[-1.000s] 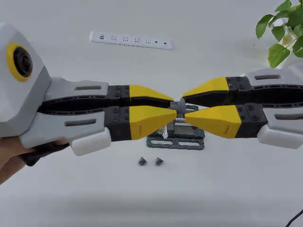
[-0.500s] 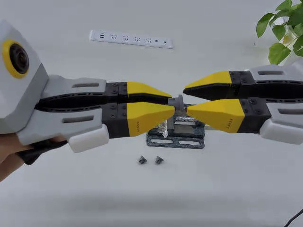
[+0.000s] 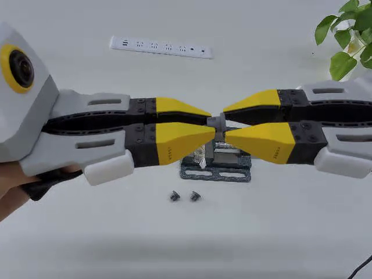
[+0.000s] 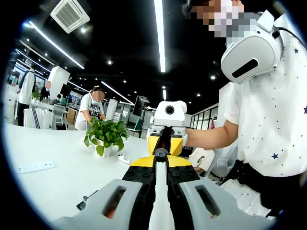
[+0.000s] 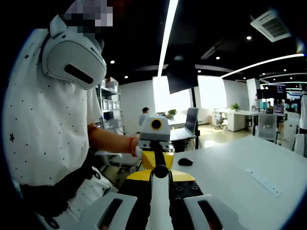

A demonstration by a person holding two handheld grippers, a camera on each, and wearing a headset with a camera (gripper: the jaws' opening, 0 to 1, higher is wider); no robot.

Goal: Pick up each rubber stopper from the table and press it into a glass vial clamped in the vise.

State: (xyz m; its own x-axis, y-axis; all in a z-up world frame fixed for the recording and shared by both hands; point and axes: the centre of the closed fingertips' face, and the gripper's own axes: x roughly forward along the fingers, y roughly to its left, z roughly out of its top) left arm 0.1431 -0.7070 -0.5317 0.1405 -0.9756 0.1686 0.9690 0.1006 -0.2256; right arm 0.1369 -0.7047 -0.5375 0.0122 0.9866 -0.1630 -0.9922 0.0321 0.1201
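Plainly the left tongs [image 3: 211, 124] and right tongs [image 3: 224, 123] both pinch one stopper [image 3: 217, 121] at mid-frame, above the vise [image 3: 216, 172]; tugging against each other, they could flick it down onto the tabletop [image 3: 279, 232].

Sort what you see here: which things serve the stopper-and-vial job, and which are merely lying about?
For the job: left gripper and right gripper, both shut on one stopper; two loose stoppers; vial; vise.
Lying about: power strip; plant; cable.
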